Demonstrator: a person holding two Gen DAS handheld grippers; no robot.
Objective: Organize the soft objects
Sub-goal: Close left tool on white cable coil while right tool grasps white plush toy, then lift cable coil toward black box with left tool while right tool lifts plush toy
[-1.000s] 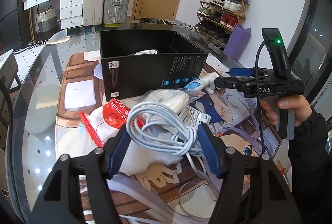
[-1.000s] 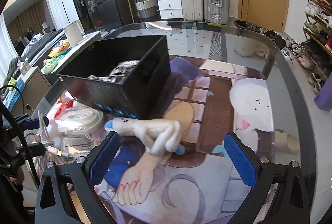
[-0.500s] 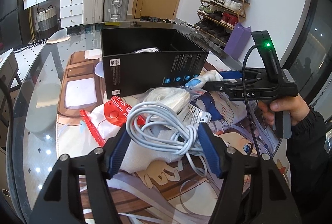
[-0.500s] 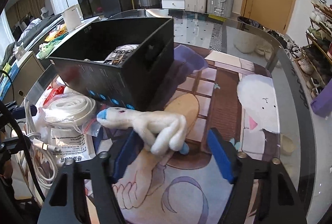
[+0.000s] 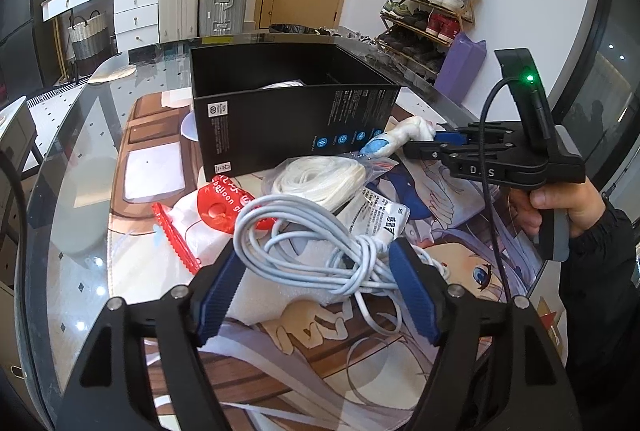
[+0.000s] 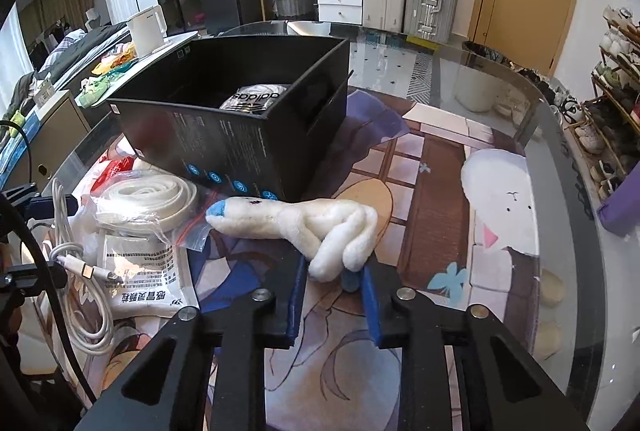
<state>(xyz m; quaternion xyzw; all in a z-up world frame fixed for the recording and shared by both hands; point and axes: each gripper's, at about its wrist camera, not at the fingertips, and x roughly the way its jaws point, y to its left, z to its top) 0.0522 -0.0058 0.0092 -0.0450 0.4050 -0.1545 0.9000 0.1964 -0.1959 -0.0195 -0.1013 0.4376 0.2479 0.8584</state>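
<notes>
1. On the glass table (image 6: 460,43), just in front of the black box (image 6: 256,135), my right gripper (image 6: 332,271) has just been closing and now pinches the white plush toy (image 6: 316,227) by its bunched legs, blue-tipped nose pointing left.
2. My left gripper (image 5: 316,283) has just been opening; its jaws stand apart around the coiled white charging cable (image 5: 312,243), and I cannot tell whether the pads touch it.
3. The hold on the plush is near one end only. I judge the long body may droop and snag the box wall when lifted, or slip from the pads.
4. The nose rests on the zip bag holding white strap (image 6: 148,203); lifting could drag that bag along.
5. The cable is loosely knotted, with a tail trailing under the right jaw. A close here may catch only some loops and let the rest spill.
6. The medicine sachet (image 6: 140,271) lies beside the cable and could get nipped too.
</notes>
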